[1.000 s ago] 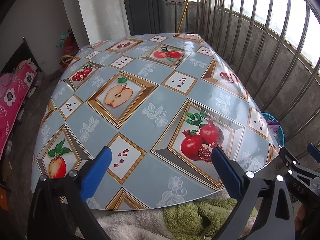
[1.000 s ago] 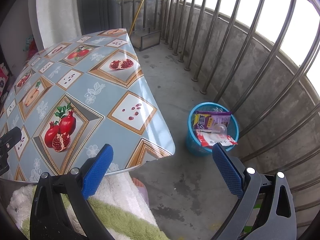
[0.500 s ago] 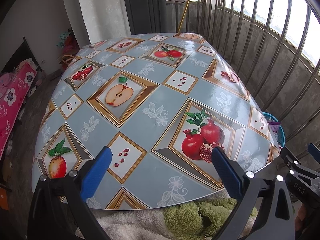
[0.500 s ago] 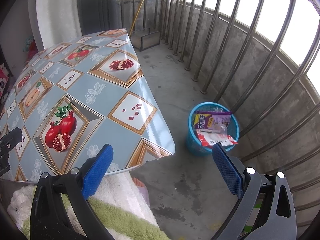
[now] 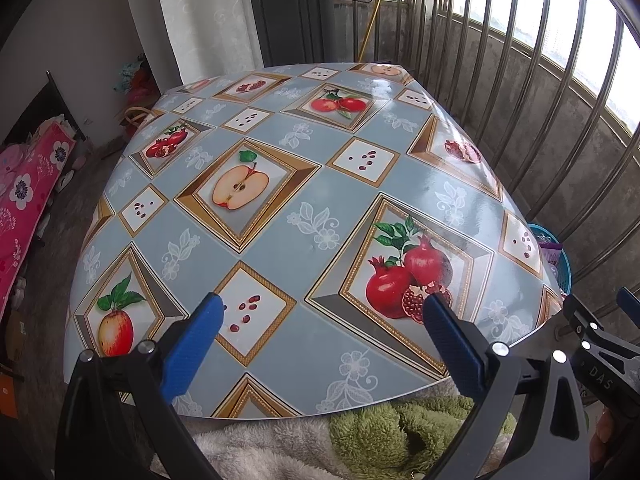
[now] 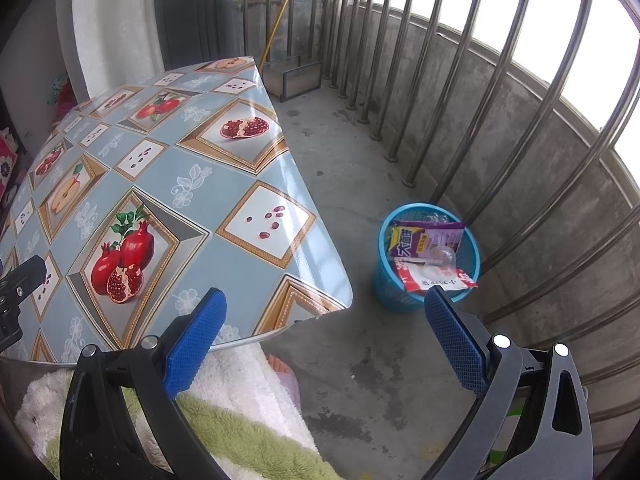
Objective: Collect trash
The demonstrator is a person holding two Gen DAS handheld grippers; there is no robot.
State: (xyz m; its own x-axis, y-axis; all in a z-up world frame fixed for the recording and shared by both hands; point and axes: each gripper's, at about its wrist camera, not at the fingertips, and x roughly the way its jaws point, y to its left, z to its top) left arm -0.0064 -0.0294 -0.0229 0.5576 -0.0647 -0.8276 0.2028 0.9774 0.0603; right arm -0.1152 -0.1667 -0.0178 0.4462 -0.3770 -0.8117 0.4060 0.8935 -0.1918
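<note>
A blue mesh bin (image 6: 468, 254) stands on the concrete floor right of the table, holding a purple packet (image 6: 424, 238), a red-and-white wrapper (image 6: 436, 280) and a clear plastic piece. Its rim (image 5: 560, 256) peeks past the table's right edge in the left wrist view. My left gripper (image 5: 324, 320) hovers open over the near edge of the fruit-patterned table (image 5: 280, 208), nothing between its blue pads. My right gripper (image 6: 324, 320) is open too, held over the floor between the table corner (image 6: 344, 300) and the bin, empty.
Steel railing bars (image 6: 500, 100) on a low concrete wall run behind the bin. A fluffy green-and-white garment (image 6: 240, 400) covers the person's lap below both grippers. A pink flowered bed (image 5: 24, 200) lies left; a dark cabinet (image 5: 292, 20) stands beyond the table.
</note>
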